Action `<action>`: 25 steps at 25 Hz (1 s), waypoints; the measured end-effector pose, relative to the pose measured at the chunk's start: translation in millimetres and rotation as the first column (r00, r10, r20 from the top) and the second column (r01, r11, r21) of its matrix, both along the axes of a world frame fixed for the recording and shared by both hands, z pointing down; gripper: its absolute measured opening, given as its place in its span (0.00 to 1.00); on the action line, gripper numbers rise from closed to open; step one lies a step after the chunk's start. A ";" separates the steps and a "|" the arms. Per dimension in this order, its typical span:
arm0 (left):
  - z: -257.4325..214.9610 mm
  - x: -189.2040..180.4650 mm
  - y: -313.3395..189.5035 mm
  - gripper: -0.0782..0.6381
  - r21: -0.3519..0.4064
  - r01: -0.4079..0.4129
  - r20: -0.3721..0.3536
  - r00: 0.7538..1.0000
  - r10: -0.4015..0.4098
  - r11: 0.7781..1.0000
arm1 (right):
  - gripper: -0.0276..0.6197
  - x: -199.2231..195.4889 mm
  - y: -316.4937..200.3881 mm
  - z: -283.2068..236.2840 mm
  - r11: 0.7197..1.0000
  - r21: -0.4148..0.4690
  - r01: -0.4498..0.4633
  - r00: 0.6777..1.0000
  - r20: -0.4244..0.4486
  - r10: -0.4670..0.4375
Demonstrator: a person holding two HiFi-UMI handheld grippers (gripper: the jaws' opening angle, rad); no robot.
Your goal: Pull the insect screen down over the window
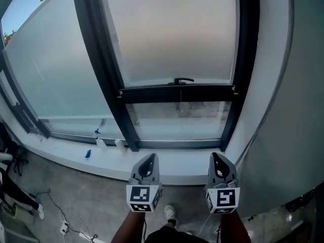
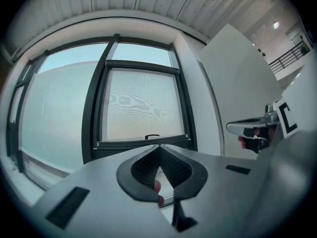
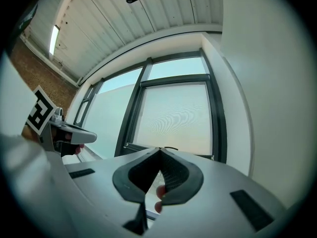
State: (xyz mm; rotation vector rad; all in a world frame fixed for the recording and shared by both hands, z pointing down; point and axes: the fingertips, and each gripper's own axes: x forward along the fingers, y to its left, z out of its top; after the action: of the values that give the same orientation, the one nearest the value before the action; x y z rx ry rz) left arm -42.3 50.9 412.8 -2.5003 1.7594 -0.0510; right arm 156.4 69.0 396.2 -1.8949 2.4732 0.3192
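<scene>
Hovering | left tool (image 1: 151, 157): jaws together, empty | right tool (image 1: 216, 156): same | insect screen (image 1: 172, 34): partly down

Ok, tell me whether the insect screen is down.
Mostly down, not fully. The insect screen covers the window down to its handle bar; a clear strip of glass below that bar is uncovered.

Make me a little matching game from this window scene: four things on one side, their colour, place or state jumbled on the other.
1 insect screen
2 handle
3 left gripper
4 window sill

A shut, holding nothing
B white, under the window frame
C small, black, on the dark crossbar
D pale mesh, above the crossbar

Pairs: 1-D, 2-C, 3-A, 4-B.
</scene>
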 end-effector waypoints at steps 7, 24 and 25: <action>28.6 11.4 35.1 0.11 -0.048 0.010 0.004 1.000 -0.010 0.999 | 0.05 8.0 29.2 27.5 0.998 -0.057 -0.006 1.000 0.016 0.007; 63.0 10.3 57.6 0.11 -0.132 -0.045 0.015 0.999 0.048 0.990 | 0.05 -16.4 54.4 59.2 0.991 -0.131 -0.026 0.997 -0.074 0.017; 64.2 10.0 59.2 0.11 -0.135 -0.051 0.019 0.998 0.054 0.990 | 0.05 -20.3 56.4 60.2 0.991 -0.133 -0.024 0.997 -0.070 0.015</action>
State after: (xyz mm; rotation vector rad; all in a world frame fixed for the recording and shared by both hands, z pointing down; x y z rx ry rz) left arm -32.2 110.1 477.0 -2.6261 1.7356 -0.2009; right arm 136.0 125.3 456.4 -1.9909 2.5833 0.2287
